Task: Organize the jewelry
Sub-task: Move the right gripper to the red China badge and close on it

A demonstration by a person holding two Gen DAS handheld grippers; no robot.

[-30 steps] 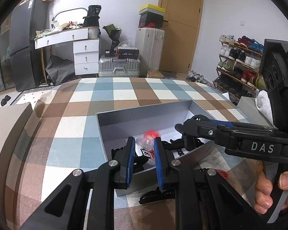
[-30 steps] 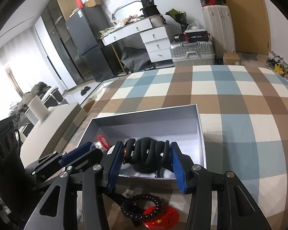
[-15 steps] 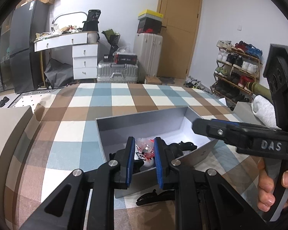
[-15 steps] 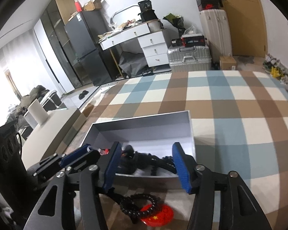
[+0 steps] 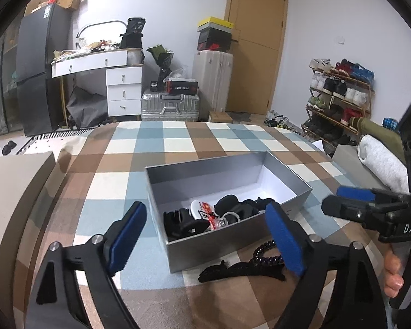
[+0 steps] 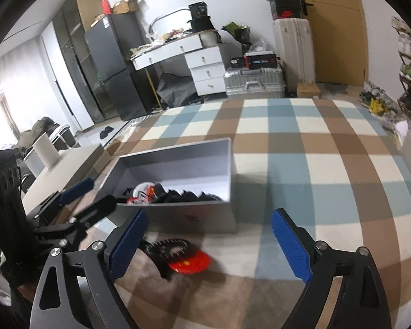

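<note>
Grippers, left point(image 5: 205, 235) and right point(image 6: 209, 244), are hanging wide apart, holding nothing; next, probably grabbing the bracelet point(image 6: 168, 249) beside the box point(image 6: 189, 216).

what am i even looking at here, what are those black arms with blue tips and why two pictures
No robot: a person holds a hand-operated pair of tongs in each hand, each with a fisheye camera looking along its blue-padded fingers. One picture is from the left tongs, the other from the right tongs; each also sees the other from the side. Both are open and hold nothing. On the checked cloth stands a grey box with black hair clips and a red-and-white piece inside. In front of it lie a black bead bracelet, a red disc and a long black clip.
</note>
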